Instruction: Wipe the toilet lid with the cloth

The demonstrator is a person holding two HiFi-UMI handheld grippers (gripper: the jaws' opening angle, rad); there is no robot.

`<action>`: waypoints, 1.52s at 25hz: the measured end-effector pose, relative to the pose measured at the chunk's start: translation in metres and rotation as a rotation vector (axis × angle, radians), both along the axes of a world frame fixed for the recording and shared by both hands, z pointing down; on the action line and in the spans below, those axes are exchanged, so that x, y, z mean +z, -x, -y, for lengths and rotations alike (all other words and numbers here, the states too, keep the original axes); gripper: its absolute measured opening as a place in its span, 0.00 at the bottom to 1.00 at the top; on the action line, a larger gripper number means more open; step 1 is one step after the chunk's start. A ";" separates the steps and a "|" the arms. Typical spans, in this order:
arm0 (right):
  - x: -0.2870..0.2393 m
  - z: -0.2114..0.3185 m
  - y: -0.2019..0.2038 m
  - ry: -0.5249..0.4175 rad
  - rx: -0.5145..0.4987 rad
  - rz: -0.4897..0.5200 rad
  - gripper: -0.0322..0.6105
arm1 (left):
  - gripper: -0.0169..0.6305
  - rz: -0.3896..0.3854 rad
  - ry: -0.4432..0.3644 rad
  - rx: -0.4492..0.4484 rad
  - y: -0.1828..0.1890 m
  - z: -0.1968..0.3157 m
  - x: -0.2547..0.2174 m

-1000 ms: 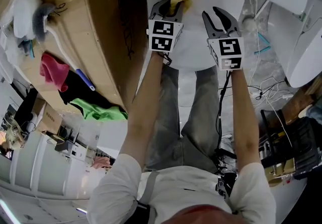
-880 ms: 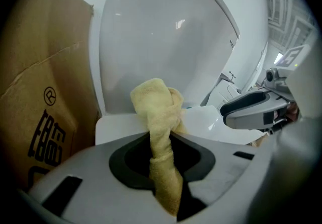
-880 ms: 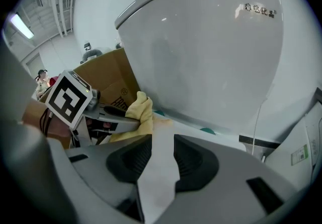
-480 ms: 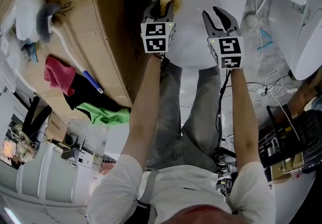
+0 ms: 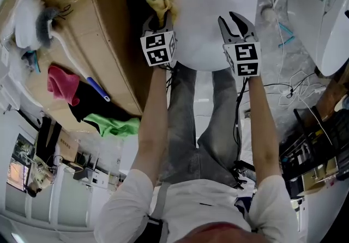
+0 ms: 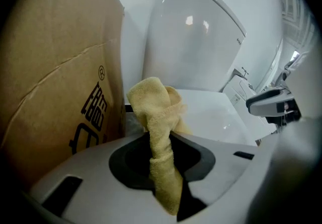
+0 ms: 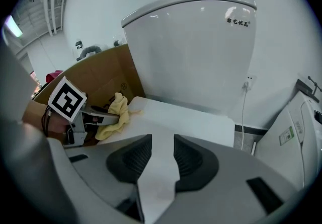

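The white toilet lid (image 5: 207, 23) lies closed below the tank (image 7: 196, 47). My left gripper (image 5: 158, 17) is shut on a yellow cloth (image 5: 158, 5), held at the lid's left edge beside the cardboard box. In the left gripper view the cloth (image 6: 158, 132) stands bunched between the jaws, with the lid (image 6: 211, 112) just beyond. My right gripper (image 5: 235, 22) hovers over the lid's right side, jaws open and nothing between them; its view shows the lid (image 7: 191, 117) through the gap and the cloth (image 7: 114, 117) at the left.
A large cardboard box (image 5: 103, 34) stands close against the toilet's left. Red (image 5: 59, 81), black and green (image 5: 112, 123) cloths and a brush (image 5: 38, 18) lie beside it. Cables (image 5: 283, 94) trail over the floor on the right, near another white fixture (image 5: 330, 34).
My left gripper has carried the cloth leftward from the lid's top to its left edge. The head view has tilted, showing more of the lid. The right gripper stays much where it was.
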State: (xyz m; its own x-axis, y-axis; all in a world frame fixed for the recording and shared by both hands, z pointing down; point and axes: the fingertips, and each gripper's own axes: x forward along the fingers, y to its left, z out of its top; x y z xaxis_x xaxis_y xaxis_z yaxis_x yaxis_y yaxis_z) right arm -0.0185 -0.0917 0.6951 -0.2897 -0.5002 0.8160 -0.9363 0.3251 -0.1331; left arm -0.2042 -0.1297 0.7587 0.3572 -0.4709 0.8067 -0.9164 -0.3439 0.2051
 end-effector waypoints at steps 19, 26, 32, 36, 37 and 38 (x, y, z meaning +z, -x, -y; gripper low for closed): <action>0.004 -0.066 -0.053 0.025 0.017 0.046 0.28 | 0.18 0.065 0.009 -0.045 -0.040 -0.057 0.003; 0.008 -0.080 -0.079 0.033 0.046 0.047 0.28 | 0.18 0.063 0.007 -0.007 -0.076 -0.068 0.003; 0.010 -0.084 -0.096 0.035 0.078 0.059 0.28 | 0.18 0.060 0.003 0.046 -0.110 -0.073 0.004; 0.010 -0.089 -0.109 0.036 0.091 0.057 0.28 | 0.18 0.053 0.001 0.097 -0.138 -0.076 0.003; 0.010 -0.091 -0.112 0.038 0.097 0.057 0.28 | 0.18 0.052 0.003 0.111 -0.145 -0.079 0.003; 0.010 -0.093 -0.116 0.040 0.103 0.058 0.28 | 0.18 0.051 0.007 0.125 -0.151 -0.082 0.003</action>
State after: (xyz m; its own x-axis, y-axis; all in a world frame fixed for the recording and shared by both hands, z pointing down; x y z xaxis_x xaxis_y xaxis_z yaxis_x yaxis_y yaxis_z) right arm 0.0974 0.0016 0.7052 -0.2854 -0.4970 0.8195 -0.9548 0.2211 -0.1985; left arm -0.0531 -0.0481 0.7614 0.3708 -0.4197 0.8285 -0.8759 -0.4546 0.1617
